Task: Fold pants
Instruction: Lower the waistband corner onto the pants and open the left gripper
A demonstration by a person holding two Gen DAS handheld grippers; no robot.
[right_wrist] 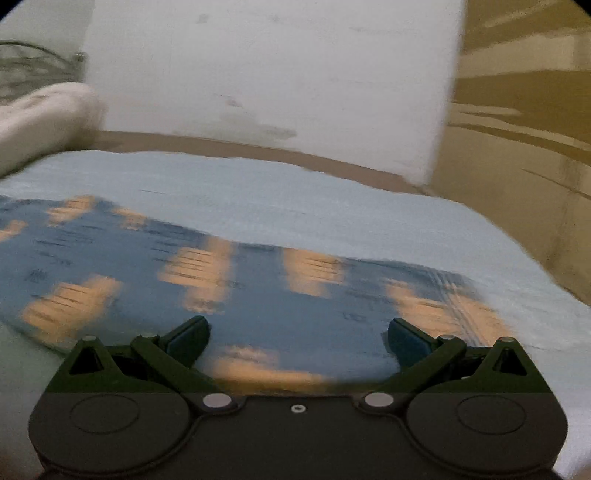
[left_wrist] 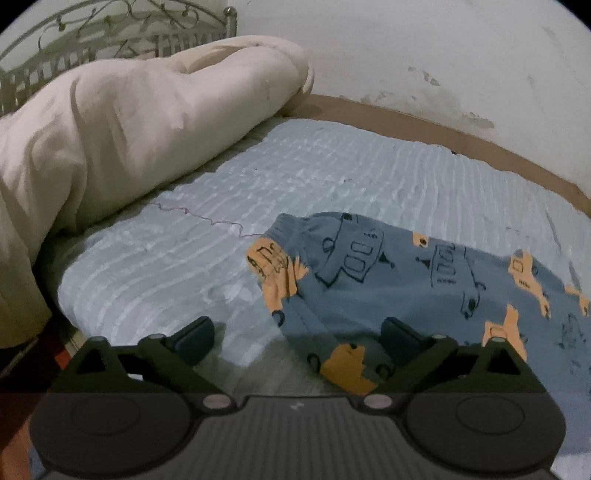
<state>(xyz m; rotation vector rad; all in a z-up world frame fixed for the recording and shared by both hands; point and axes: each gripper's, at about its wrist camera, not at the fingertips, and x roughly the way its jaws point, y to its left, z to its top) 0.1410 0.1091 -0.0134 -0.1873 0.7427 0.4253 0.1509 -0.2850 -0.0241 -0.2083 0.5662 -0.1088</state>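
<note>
Blue pants (left_wrist: pixel 399 280) printed with orange and dark vehicles lie on the light blue bedspread (left_wrist: pixel 280 177). In the left wrist view their ribbed waistband end sits at centre, and the cloth runs off to the right. My left gripper (left_wrist: pixel 297 332) stands open just above the near edge of the pants, its right finger (left_wrist: pixel 397 334) over the cloth, its left finger over the bedspread, nothing pinched. The right wrist view is blurred; the pants (right_wrist: pixel 236 288) spread flat under my right gripper (right_wrist: pixel 299 334), which is open and holds nothing.
A rolled cream duvet (left_wrist: pixel 122 136) lies along the left side of the bed, with a metal headboard (left_wrist: pixel 92 33) behind it. A brown bed edge (left_wrist: pixel 424 125) meets the white wall beyond. A brown wooden surface (right_wrist: pixel 524 122) stands at the right.
</note>
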